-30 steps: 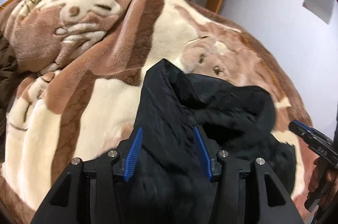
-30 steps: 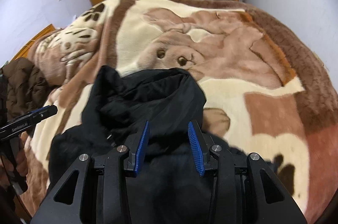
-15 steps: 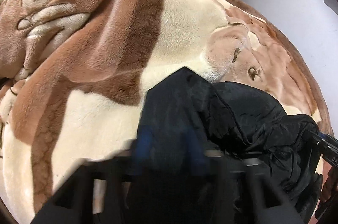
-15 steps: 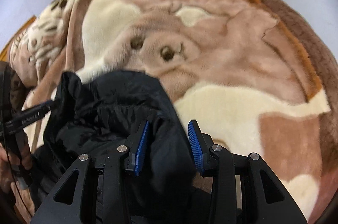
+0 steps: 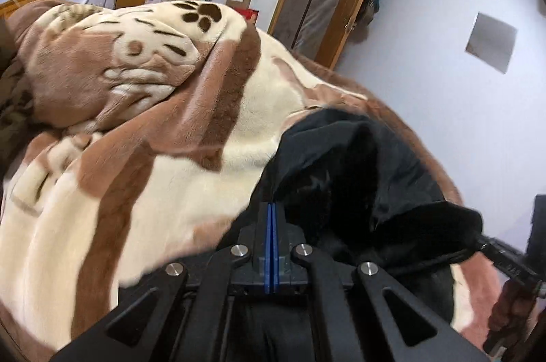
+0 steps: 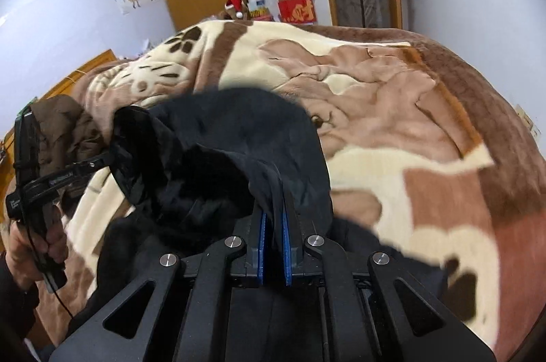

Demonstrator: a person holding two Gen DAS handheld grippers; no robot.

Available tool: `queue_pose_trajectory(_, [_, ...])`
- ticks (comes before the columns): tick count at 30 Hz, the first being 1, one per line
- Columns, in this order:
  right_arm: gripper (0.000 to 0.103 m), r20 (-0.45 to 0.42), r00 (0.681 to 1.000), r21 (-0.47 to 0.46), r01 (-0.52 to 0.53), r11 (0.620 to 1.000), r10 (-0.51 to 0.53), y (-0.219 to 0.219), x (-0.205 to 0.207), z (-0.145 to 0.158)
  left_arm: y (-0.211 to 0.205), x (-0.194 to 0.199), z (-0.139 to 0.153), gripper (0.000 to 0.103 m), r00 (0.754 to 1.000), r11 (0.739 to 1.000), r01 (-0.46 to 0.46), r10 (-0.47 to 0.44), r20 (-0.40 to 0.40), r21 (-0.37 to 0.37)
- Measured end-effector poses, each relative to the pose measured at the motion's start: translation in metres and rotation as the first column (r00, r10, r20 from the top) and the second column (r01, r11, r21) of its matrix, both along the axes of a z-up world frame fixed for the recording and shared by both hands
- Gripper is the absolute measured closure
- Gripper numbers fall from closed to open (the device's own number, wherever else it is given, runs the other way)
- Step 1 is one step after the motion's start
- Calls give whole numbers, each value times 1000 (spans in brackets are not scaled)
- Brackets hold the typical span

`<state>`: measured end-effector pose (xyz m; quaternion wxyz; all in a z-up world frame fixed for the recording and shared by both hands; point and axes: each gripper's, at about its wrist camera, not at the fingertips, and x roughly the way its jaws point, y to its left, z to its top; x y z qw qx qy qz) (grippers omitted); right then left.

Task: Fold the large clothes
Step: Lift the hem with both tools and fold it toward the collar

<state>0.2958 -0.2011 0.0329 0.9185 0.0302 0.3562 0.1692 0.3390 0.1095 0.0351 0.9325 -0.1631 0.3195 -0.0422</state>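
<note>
Item: black coat [image 5: 358,164], bulky, soft, limp; likely slippery shell, fleecy lining. Location: bunched on bed's blanket [image 5: 143,177]. Left tool [image 5: 272,208] just clamped on an edge fold; right tool [image 6: 273,212] likewise, cloth pinched between pads. Best gripped at hems or shoulders.

ahead of both grippers the black garment [image 6: 239,136] bunches up and blocks the way forward. to the right of the right gripper [image 6: 273,212] the blanket [image 6: 426,157] lies open. left of the left gripper [image 5: 272,215], a brown coat [image 6: 65,126] heaps near the edge.
</note>
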Motion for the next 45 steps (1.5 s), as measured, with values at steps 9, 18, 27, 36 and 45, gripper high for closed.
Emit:
queue_pose_trajectory(9, [94,-205,979,-14,15,1000,-18,-21,-75,-66,-4,-100,-63,103,983,999,-41,34,-179,-35])
queue_pose_trajectory(18, [72,-182,983,43,36,998,-28,-41,-108,-42,9,-163,-72,103,967,997,-66,57,-250,-27])
queue_pose_trajectory(27, [72,-133,990,34,-43,999,47,39,-56,-24,-51,-98,-30,101,989,995,97,-97,-108,-10])
queue_pose_trajectory(36, [73,-355,934,-25,-49,999,37,49,-71,-150,-89,-104,-149,101,937,988,155,-154,-313,-20])
queue_pose_trajectory(45, [73,-366,931,-17,-24,1000,16,49,-69,-156,-93,-94,-157,101,940,991,130,-115,-321,25])
